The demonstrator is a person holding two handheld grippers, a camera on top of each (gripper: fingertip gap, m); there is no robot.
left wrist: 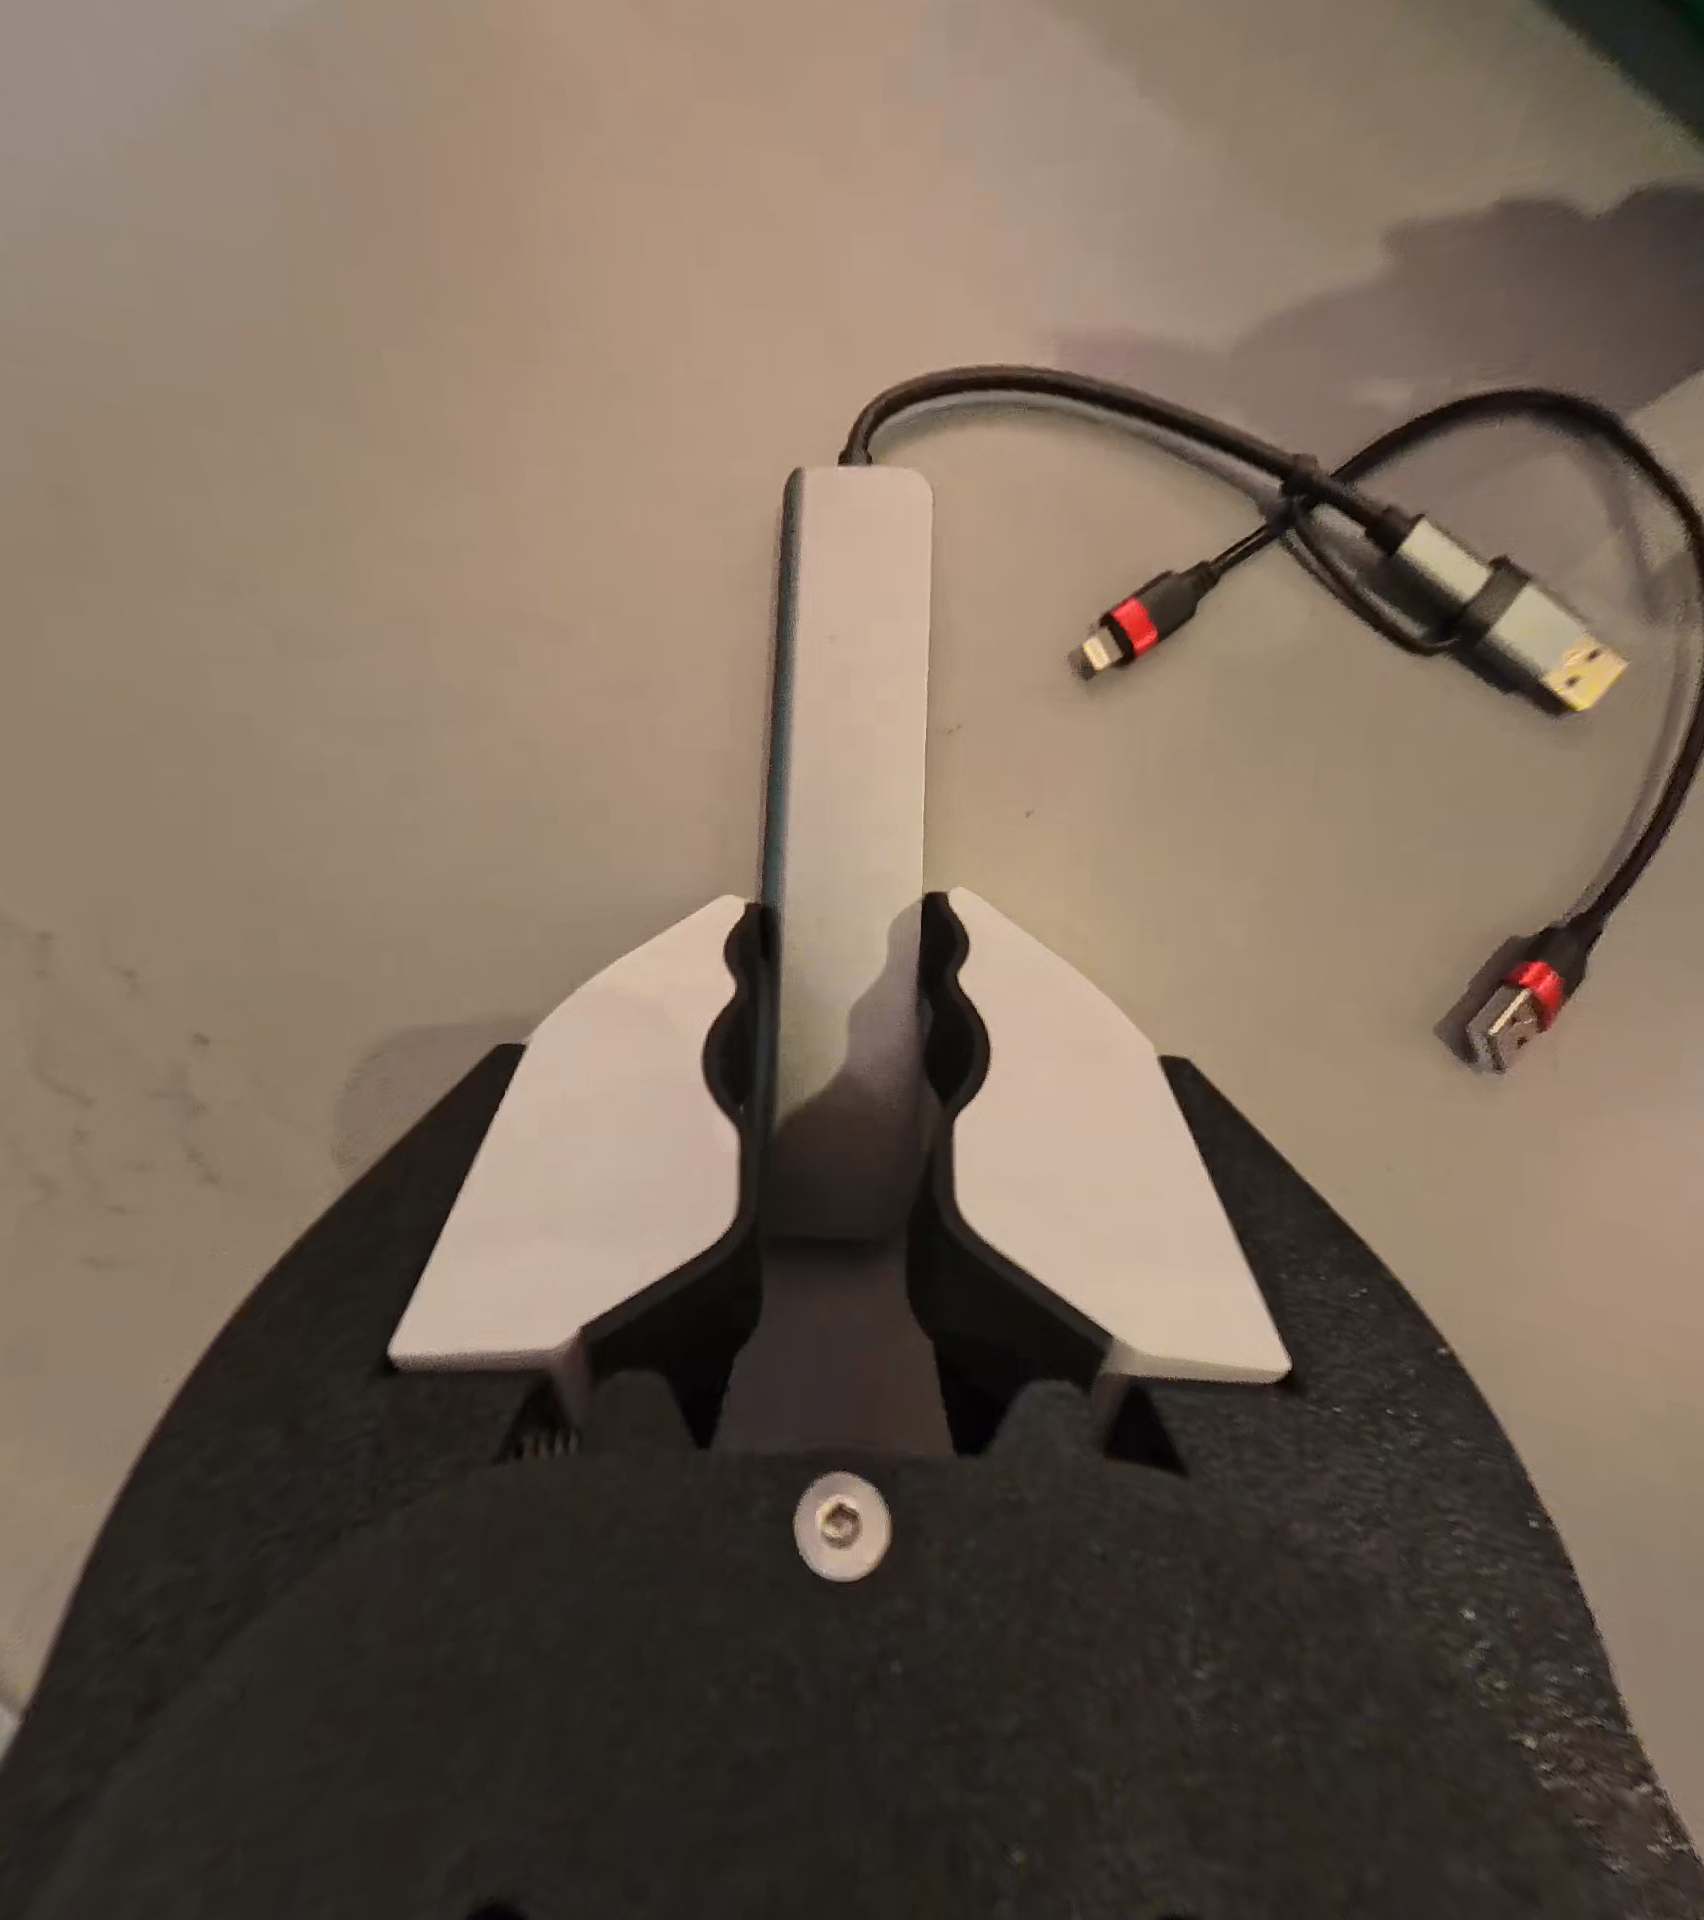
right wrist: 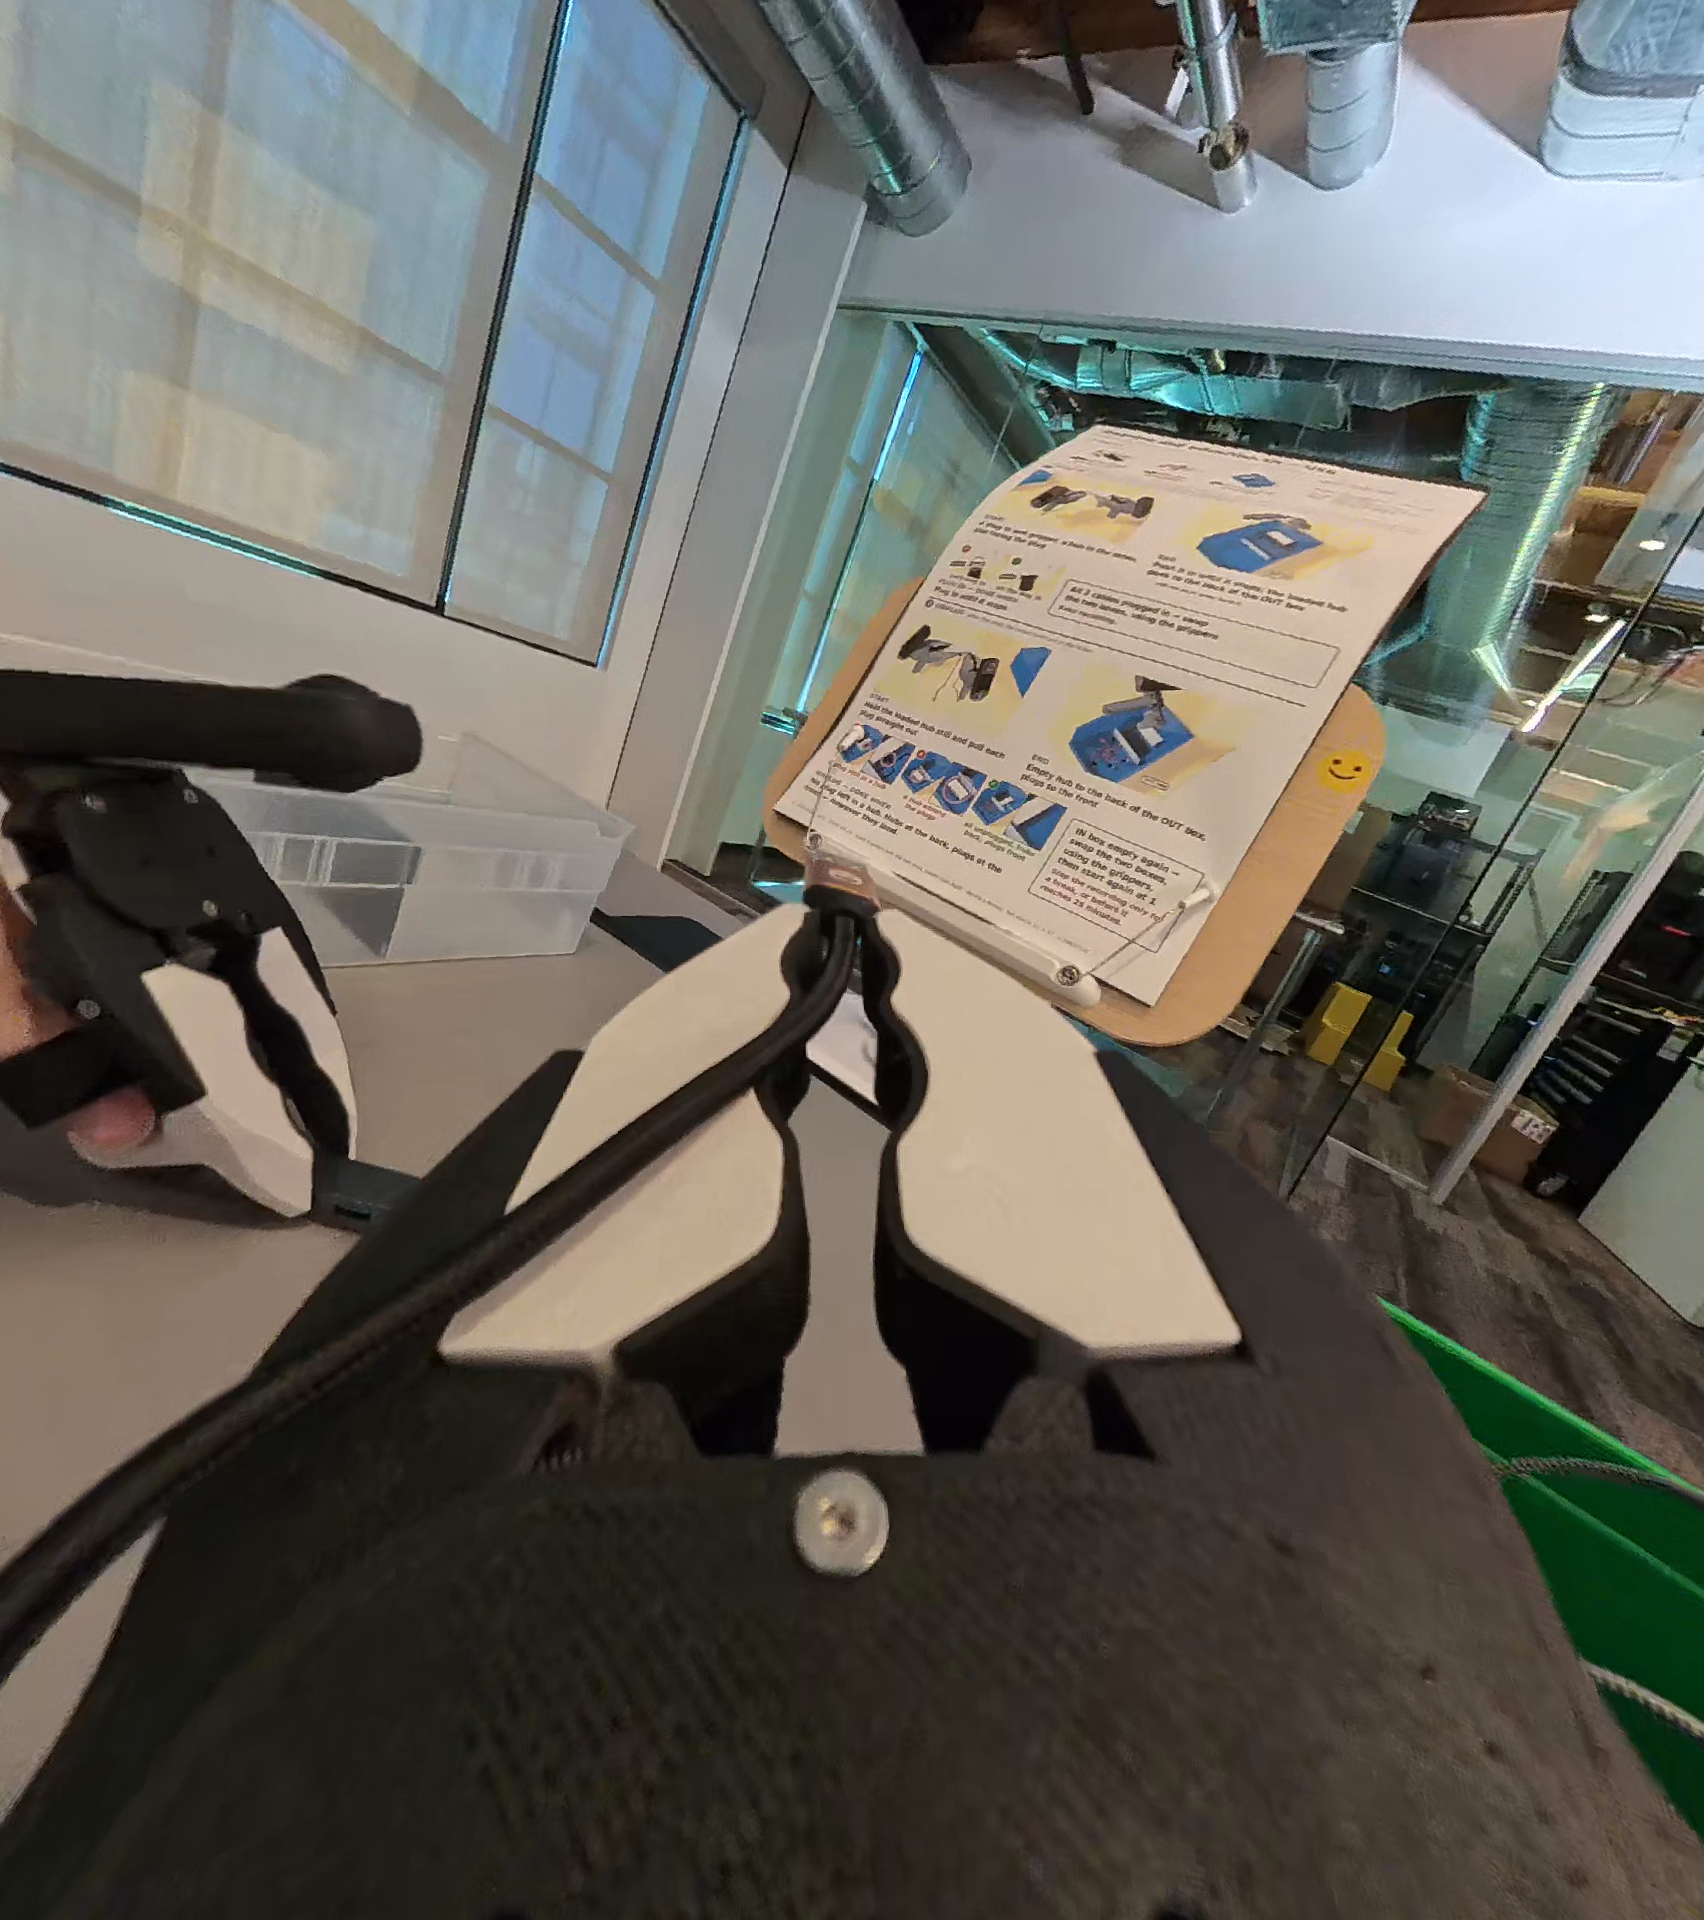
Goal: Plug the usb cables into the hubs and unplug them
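A slim silver-grey aluminium USB hub [left wrist: 853, 790] lay flat, pointing toward twelve o'clock. At its two o'clock sprawled a black braided cable with red-collared plugs [left wrist: 1679, 748], unplugged.

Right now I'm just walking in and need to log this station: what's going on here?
A person is working two handheld grippers at a table. The left gripper is shut on a grey hub, pinning it flat on the table. The right gripper is shut on a black cable, held up with its plug at the fingertips, away from the hub. Two red-banded plugs and the hub's own plug lie loose beside the hub.
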